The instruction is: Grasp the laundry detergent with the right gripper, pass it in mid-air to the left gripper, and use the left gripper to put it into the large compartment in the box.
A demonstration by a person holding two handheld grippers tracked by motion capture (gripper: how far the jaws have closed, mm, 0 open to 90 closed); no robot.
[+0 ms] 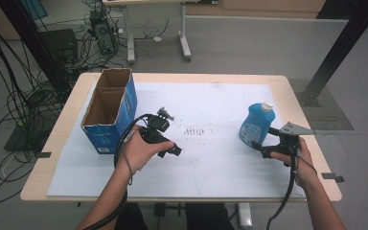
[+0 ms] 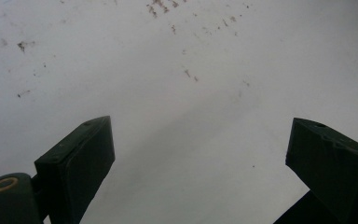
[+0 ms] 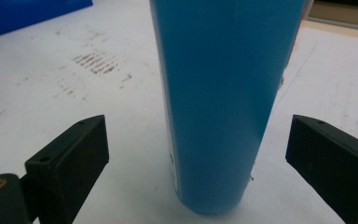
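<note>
Standing upright on the white-covered surface (image 1: pixel 220 163), the blue bottle (image 1: pixel 256 123) with its white cap (image 1: pixel 267 106) sits toward the right side, and the coming move, as I judge it, turns on how it lies from the right hand-held gripper (image 1: pixel 264 149). In the high view that gripper is just short of the bottle, with the bottle at about its 11 o'clock and very near. In the right gripper view the bottle (image 3: pixel 223 102) rises at 12 o'clock, dead ahead between the two black jaws, which stand wide apart with a clear gap on either side of the bottle's body; nothing is gripped. The bottle's long axis runs vertically, across the line on which the jaws would close, so a level squeeze on the lower body looks like the fitting grasp. The right hand is by far the nearer one. The left hand-held gripper (image 1: pixel 170 147) is well apart, at about 9 o'clock from the bottle, close to the open blue cardboard box (image 1: pixel 110 109); in the left gripper view its jaws are spread wide over bare, speckled white covering (image 2: pixel 182 93), holding nothing. A short forward push should bring the bottle fully between the right jaws before they close.
</note>
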